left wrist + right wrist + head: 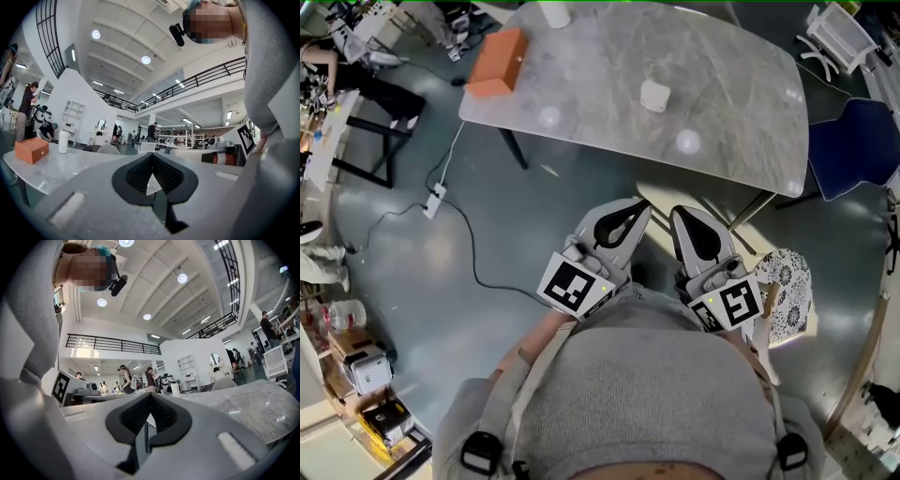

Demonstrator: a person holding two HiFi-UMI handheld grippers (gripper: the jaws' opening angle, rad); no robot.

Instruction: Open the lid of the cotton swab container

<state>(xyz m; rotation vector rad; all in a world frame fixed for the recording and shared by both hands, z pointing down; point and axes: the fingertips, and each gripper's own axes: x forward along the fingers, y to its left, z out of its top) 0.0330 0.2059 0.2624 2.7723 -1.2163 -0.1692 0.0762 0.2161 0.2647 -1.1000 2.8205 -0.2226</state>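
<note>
Head view shows the left gripper (639, 208) and the right gripper (682, 216) with jaws pressed together on nothing, close to the body, while the small white container (653, 95) stands well apart on the table (731, 94), so reaching without opening could push it away.

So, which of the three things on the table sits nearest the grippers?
The small white box mid-table; the orange box and white cylinder stand farther away.

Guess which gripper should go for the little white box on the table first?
Left, but only just. The left gripper and right gripper are both shut, empty and short of the table; the left tip sits slightly nearer the little white box.
</note>
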